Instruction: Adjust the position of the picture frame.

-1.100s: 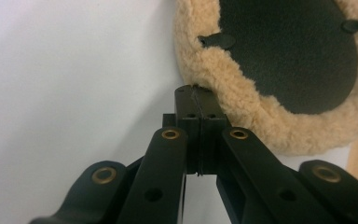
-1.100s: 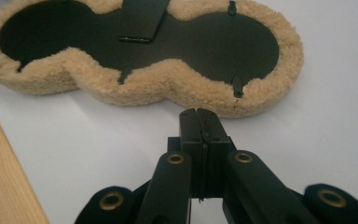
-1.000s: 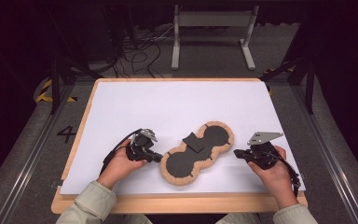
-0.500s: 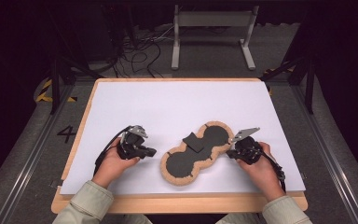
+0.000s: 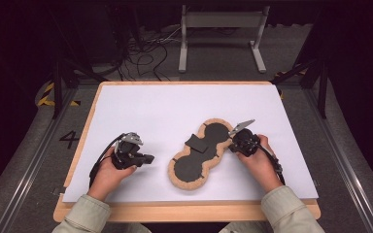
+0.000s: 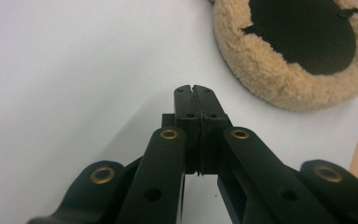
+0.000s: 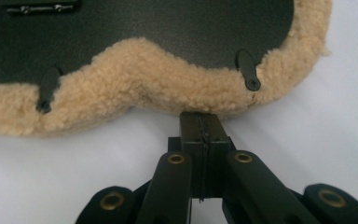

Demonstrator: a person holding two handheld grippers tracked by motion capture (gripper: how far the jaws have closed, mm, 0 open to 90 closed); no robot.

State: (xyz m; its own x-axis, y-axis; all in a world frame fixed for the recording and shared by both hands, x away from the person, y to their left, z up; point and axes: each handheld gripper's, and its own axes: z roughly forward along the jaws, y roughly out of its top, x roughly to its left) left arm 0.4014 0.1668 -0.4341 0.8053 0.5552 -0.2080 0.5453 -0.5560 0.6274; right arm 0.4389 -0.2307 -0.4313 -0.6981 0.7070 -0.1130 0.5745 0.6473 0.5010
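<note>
A wooden tabletop (image 5: 187, 211) is carrying a large white sheet (image 5: 175, 111) that is covering nearly all of it, with a strip of bare wood showing along the near edge. On the sheet, right of the middle and toward the near side, a peanut-shaped fleece pad (image 5: 198, 153) is lying flat with its dark underside up, its tan woolly rim running all around; it is stretching from near-left to far-right. A small dark square flap (image 5: 194, 142) is sitting on the narrow waist of the pad.

The person's two forearms in pale sleeves are coming in from the near edge. The right tongs (image 5: 232, 144) are pointing left at the pad's right edge, just at the waist; in the right gripper view the right tongs (image 7: 200, 120) are pressed together with nothing between them, their tips lying right up against the woolly rim (image 7: 135, 88), though whether they are touching it I cannot tell. Two small dark tabs (image 7: 247, 69) are lying on the rim there.

The left tongs (image 5: 149, 158) are resting to the left of the pad, pointing right toward its near lobe, with bare sheet in between. In the left gripper view the left tongs (image 6: 194, 93) are likewise fully closed and empty, the pad (image 6: 303, 46) lying beyond them and to the right.
</note>
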